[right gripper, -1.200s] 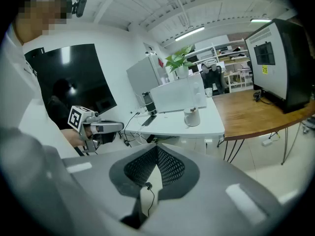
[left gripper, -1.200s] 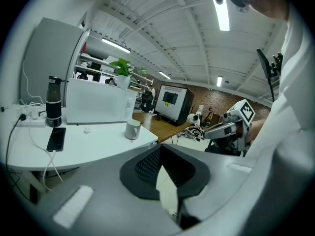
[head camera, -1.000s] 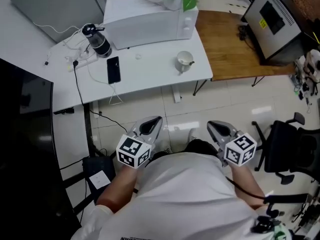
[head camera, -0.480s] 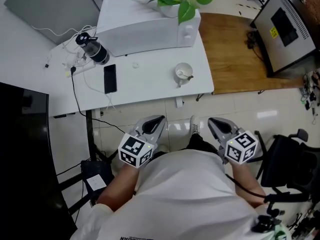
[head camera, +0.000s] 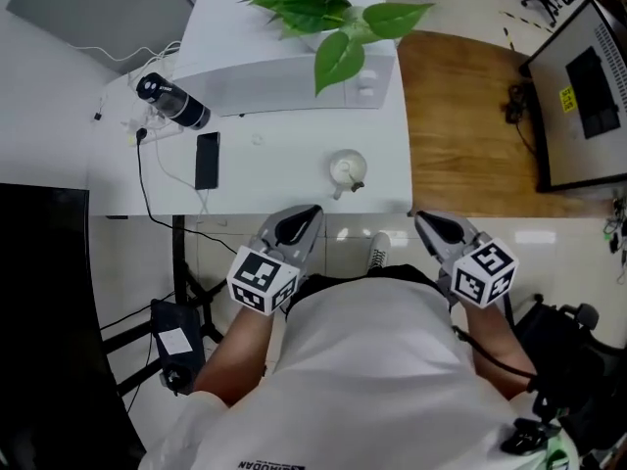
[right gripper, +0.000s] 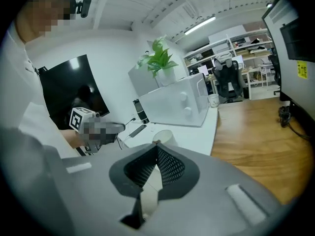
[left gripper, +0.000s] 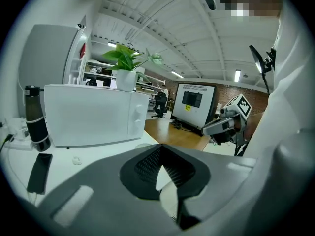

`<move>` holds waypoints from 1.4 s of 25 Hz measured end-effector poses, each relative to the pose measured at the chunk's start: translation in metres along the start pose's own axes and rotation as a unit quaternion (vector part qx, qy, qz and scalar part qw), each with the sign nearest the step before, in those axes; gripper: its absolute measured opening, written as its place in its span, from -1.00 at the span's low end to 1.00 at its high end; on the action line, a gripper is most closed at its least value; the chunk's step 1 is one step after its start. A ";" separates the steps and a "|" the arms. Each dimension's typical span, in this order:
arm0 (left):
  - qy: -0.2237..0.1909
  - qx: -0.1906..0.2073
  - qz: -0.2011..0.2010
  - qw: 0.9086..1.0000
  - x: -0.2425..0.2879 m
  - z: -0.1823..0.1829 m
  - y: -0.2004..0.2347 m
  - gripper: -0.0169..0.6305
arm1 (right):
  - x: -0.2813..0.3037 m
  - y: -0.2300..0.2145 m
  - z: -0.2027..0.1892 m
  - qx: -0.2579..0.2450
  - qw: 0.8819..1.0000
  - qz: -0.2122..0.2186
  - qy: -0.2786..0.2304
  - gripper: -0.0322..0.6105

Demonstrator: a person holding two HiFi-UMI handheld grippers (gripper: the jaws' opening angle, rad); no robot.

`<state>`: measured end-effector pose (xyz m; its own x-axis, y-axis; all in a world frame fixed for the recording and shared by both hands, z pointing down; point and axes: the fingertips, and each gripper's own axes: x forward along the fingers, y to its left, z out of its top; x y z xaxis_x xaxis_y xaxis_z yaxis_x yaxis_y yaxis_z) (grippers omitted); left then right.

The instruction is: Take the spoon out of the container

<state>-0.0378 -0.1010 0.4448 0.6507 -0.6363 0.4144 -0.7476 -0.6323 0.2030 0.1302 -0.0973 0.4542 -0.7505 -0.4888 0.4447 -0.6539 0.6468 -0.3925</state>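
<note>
A white cup (head camera: 346, 169) stands near the front edge of the white table (head camera: 284, 179), with a spoon (head camera: 359, 182) leaning out of it to the right. Both grippers hover at the table's front edge, apart from the cup. My left gripper (head camera: 312, 211) is shut and empty, just front-left of the cup. To the cup's front-right, my right gripper (head camera: 421, 217) is also shut with nothing in it. In the right gripper view the cup (right gripper: 165, 136) shows just beyond the closed jaw tips (right gripper: 156, 146). The left gripper view shows closed jaws (left gripper: 160, 147) that hide most of the cup.
A white microwave (head camera: 294, 67) with a potted plant (head camera: 313, 3) on top fills the table's back. A dark bottle (head camera: 171, 103), a phone (head camera: 207, 160) and cables lie at the left. A wooden desk (head camera: 470, 116) adjoins on the right; a black screen (head camera: 39, 292) stands at left.
The person has moved closer to the table, so both grippers now sit at its front edge near the cup. Both jaws have stayed shut.
</note>
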 end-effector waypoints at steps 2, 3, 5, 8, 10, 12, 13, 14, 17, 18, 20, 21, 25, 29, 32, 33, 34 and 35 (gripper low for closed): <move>0.009 0.007 0.013 1.000 0.012 0.003 0.002 -0.93 | 0.002 -0.013 0.006 -0.005 1.000 0.012 0.006 -0.88; 0.014 0.010 0.019 1.000 0.017 0.003 0.003 -0.93 | 0.004 -0.018 0.008 -0.007 1.000 0.018 0.008 -0.88; 0.019 0.016 0.026 0.999 0.023 0.004 0.003 -0.93 | 0.008 -0.026 0.012 -0.007 1.000 0.026 0.010 -0.88; 0.024 0.027 0.024 0.999 0.028 0.005 0.002 -0.93 | 0.014 -0.030 0.014 -0.002 0.999 0.031 0.012 -0.88; 0.028 0.037 0.017 0.999 0.031 0.004 0.004 -0.93 | 0.018 -0.031 0.014 0.003 1.000 0.029 0.012 -0.88; 0.034 0.046 0.008 0.998 0.035 0.004 0.008 -0.93 | 0.023 -0.031 0.014 0.013 1.000 0.022 0.010 -0.88; 0.039 0.053 0.002 0.998 0.037 0.004 0.009 -0.93 | 0.024 -0.031 0.014 0.019 1.000 0.017 0.009 -0.88; 0.044 0.062 -0.005 0.997 0.038 0.003 0.010 -0.93 | 0.026 -0.030 0.015 0.025 1.000 0.012 0.007 -0.88; 0.056 0.089 -0.027 0.994 0.040 0.001 0.009 -0.90 | 0.028 -0.025 0.016 0.035 0.999 -0.004 0.000 -0.88; 0.056 0.096 -0.034 0.993 0.042 0.002 0.010 -0.88 | 0.029 -0.024 0.017 0.038 0.999 -0.009 -0.003 -0.88; 0.053 0.108 -0.044 0.992 0.046 0.003 0.011 -0.86 | 0.031 -0.023 0.016 0.043 0.999 -0.018 -0.007 -0.88; 0.052 0.114 -0.048 0.991 0.048 0.002 0.012 -0.85 | 0.032 -0.022 0.014 0.046 0.999 -0.023 -0.008 -0.88; 0.058 0.146 -0.064 0.986 0.056 0.000 0.010 -0.77 | 0.033 -0.020 0.006 0.061 0.997 -0.039 -0.006 -0.88; 0.059 0.179 -0.079 0.979 0.065 -0.007 0.006 -0.68 | 0.033 -0.021 -0.001 0.068 0.996 -0.051 -0.003 -0.88; 0.061 0.190 -0.088 0.976 0.071 -0.012 0.004 -0.60 | 0.033 -0.021 -0.008 0.078 0.995 -0.058 0.000 -0.88; 0.063 0.191 -0.092 0.975 0.073 -0.014 0.004 -0.58 | 0.033 -0.021 -0.010 0.081 0.995 -0.059 0.001 -0.88; 0.064 0.193 -0.097 0.974 0.075 -0.016 0.003 -0.56 | 0.032 -0.021 -0.012 0.083 0.995 -0.061 0.002 -0.88; 0.066 0.195 -0.101 0.973 0.078 -0.017 0.002 -0.55 | 0.032 -0.021 -0.013 0.085 0.994 -0.062 0.003 -0.88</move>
<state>0.0094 -0.1439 0.4929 0.7373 -0.4354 0.5166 -0.4818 -0.8749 -0.0498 0.1213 -0.1193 0.4875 -0.6629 -0.5547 0.5028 -0.7484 0.4734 -0.4645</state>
